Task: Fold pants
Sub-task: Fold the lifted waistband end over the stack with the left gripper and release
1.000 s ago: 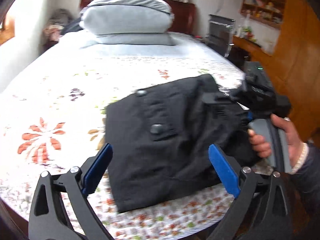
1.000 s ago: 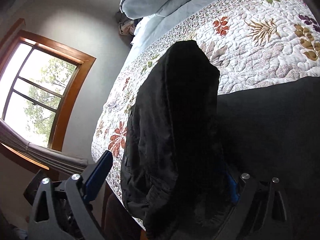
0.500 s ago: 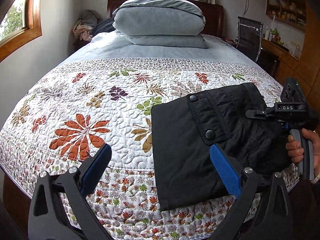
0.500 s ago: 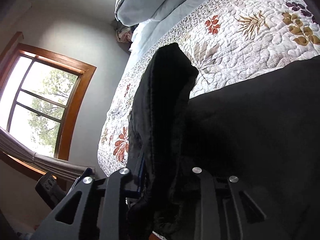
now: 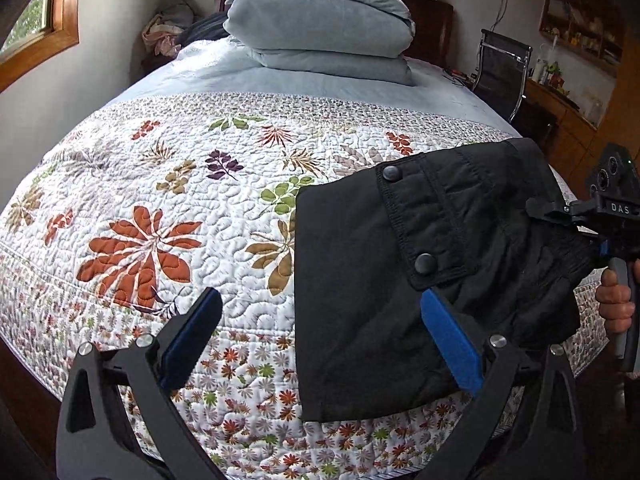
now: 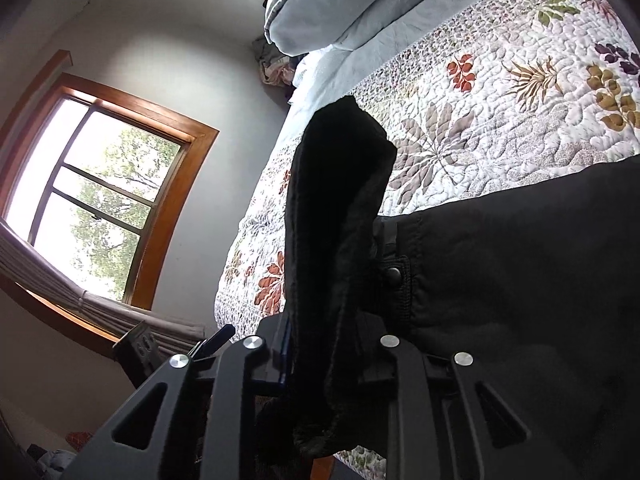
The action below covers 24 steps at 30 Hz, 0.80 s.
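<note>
Black pants lie folded at the bed's near right corner, snap-button flap on top. My left gripper is open and empty, hovering above the quilt just left of the pants, its right blue pad over the cloth. My right gripper is shut on a bunched edge of the pants, which stands up between its jaws. The right gripper also shows in the left wrist view, at the pants' right edge, held by a hand.
The floral quilt covers the bed, with a stack of folded grey-blue bedding at the headboard. A black chair and wooden shelves stand to the right. A window is on the left wall.
My right gripper has shut on the pants' edge. My left gripper has drawn back and swung left, staying open.
</note>
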{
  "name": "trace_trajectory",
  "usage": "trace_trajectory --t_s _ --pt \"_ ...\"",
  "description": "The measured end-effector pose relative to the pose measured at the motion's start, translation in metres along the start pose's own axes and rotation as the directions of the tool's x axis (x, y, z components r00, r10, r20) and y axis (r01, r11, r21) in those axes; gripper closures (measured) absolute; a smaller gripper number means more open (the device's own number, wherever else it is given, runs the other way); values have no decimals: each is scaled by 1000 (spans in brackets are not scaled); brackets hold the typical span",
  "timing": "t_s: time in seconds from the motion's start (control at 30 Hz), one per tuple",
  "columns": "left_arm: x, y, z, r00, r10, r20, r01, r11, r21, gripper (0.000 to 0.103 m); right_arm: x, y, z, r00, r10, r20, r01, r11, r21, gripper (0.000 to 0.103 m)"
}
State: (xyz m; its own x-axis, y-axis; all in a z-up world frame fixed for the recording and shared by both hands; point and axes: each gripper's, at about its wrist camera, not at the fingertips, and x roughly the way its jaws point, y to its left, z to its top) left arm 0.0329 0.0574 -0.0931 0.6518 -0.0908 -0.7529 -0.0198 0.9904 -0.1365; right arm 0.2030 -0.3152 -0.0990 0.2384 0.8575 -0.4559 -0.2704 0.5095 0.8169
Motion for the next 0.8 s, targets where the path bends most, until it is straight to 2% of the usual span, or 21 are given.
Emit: trace_trajectory --t_s 0.17,0.33,0.6,0.8 --pt "25 18 -6 997 -16 -78 9 996 -84 4 -17 2 0 1000 -4 17 4 1000 -15 82" --pt "31 25 -6 993 -72 -93 57 988 -146 4 -46 1 4 998 -12 59 13 1000 -17 82" --pt "38 -1 0 991 -86 -105 78 993 -83 4 -104 -30 5 988 -65 139 61 997 36 82" --pt "47 -25 -1 988 -86 -128 82 996 -30 4 -115 -66 -3 985 -105 140 91 991 99 82"
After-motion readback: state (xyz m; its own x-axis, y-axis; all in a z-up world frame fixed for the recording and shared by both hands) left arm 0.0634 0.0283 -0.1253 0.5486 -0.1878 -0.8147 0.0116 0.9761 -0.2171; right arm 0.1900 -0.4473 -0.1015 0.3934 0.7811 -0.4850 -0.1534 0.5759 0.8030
